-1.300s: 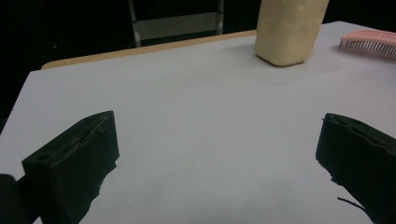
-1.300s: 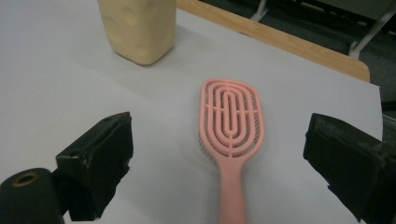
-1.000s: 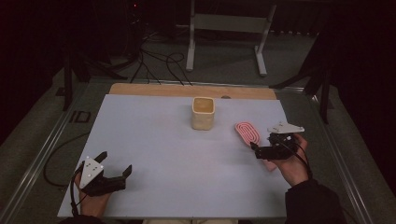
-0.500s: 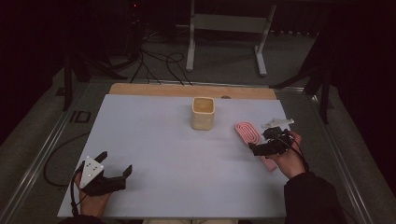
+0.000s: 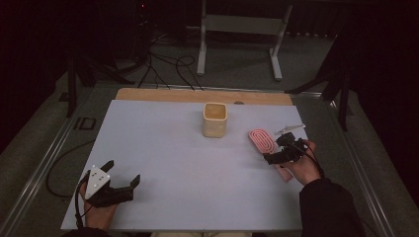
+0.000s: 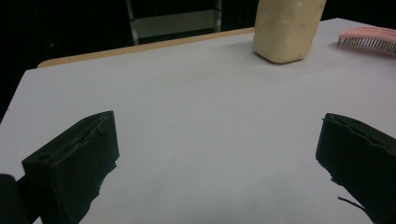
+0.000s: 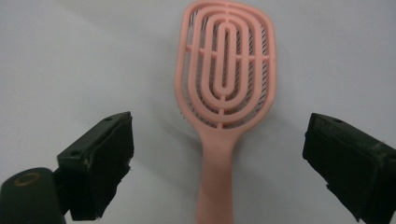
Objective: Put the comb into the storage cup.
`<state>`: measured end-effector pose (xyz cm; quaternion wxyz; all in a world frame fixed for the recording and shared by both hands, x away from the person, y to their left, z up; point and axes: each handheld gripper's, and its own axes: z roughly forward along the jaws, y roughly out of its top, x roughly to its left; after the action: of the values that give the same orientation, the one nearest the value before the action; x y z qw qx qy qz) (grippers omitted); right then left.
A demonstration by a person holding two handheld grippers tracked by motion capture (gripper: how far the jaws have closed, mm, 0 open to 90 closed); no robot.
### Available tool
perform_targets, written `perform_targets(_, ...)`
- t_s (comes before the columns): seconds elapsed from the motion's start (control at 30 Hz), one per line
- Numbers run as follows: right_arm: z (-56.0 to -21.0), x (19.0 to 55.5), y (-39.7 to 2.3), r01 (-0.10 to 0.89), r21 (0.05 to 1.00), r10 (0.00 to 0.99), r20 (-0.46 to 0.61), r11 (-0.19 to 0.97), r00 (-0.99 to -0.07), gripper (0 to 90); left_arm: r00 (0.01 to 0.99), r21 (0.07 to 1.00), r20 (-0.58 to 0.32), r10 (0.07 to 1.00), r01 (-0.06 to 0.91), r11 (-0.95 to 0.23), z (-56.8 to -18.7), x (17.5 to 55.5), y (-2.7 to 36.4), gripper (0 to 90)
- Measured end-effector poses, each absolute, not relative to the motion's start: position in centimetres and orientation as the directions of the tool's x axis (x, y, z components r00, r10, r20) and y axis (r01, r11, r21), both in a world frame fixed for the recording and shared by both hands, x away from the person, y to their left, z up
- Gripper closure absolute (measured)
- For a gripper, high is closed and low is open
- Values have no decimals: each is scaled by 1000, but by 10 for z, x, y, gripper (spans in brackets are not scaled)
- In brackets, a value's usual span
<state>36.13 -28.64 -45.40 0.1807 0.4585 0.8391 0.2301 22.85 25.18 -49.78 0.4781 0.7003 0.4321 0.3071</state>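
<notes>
The pink plastic vented hairbrush (image 7: 225, 88) is seen lying flat on the pale grey surface (image 5: 163, 148), bristles down, at the right side and to the right of the cream square-sided cup (image 5: 215, 119), from which it is set apart. In the right gripper view its oval head points away and its handle runs down between the 2 black jaws; both jaws are set well clear of the handle, and no contact is observed. The right tongs (image 5: 269, 157) are therefore recorded as wide, held low over the handle end of the brush in the high view. The left tongs (image 5: 122, 178) are noted at the near left corner of the surface, resting in the person's hand, jaws spread wide with nothing but bare surface between them. From the left gripper view the cup and the brush head are seen far off, at the upper right.
</notes>
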Motion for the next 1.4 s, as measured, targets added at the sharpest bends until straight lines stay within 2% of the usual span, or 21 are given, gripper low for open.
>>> perform_targets(0.4, -471, 373, -287, 733, 487, 858, -71, 475, -509, 89, 441, 933, 17, 897, 316, -173, -498, 229, 251, 1)
perform_targets(0.77, -481, 378, -284, 761, 417, 848, -50, 498, -527, 169, 444, 931, 22, 896, 317, -180, -498, 229, 250, 2)
perform_targets(1.0, -488, 382, -282, 789, 367, 861, -70, 493, -504, 358, 444, 930, 23, 896, 318, -182, -499, 229, 250, 2)
perform_targets(1.03, -488, 382, -282, 789, 367, 861, -70, 493, -504, 358, 444, 930, 23, 896, 318, -182, -499, 229, 250, 1)
perform_targets(1.07, -489, 384, -282, 797, 355, 863, -66, 489, -500, 420, 444, 930, 24, 896, 318, -183, -499, 229, 250, 2)
perform_targets(1.2, -490, 385, -283, 796, 350, 860, -64, 494, -505, 465, 444, 930, 24, 896, 318, -183, -499, 229, 250, 1)
perform_targets(1.23, -490, 386, -281, 795, 348, 859, -64, 496, -508, 521, 445, 929, 26, 895, 319, -186, -499, 229, 250, 2)
perform_targets(1.27, -490, 385, -280, 798, 345, 860, -66, 495, -506, 536, 445, 929, 27, 895, 319, -187, -499, 230, 250, 2)
perform_targets(1.4, -490, 386, -279, 798, 344, 859, -60, 496, -508, 562, 446, 929, 29, 895, 319, -189, -499, 229, 250, 2)
